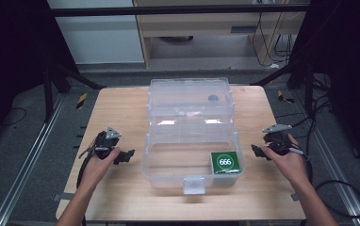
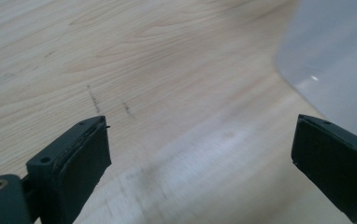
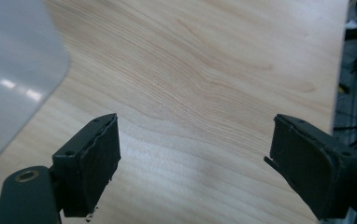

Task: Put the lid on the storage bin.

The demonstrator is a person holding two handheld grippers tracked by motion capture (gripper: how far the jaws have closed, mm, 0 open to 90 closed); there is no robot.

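A clear plastic box (image 1: pixel 168 162) stands in the middle of the wooden table (image 1: pixel 117 108) with its lid (image 1: pixel 190 96) thrown back. Inside, at the front right corner, lies a green square card (image 1: pixel 225 162) with a white "666" circle. My left gripper (image 1: pixel 126 155) rests on the table left of the box, open and empty, its jaws pointing toward the box wall (image 2: pixel 335 65). My right gripper (image 1: pixel 257 150) lies right of the box, open and empty too, with the box's rounded corner (image 3: pixel 13 79) at the upper left of its view.
A small dark round object (image 1: pixel 212 98) sits on the open lid. The table's right edge (image 3: pixel 340 70) is close beside my right gripper, with cables on the floor beyond. Metal rails run along both sides of the table.
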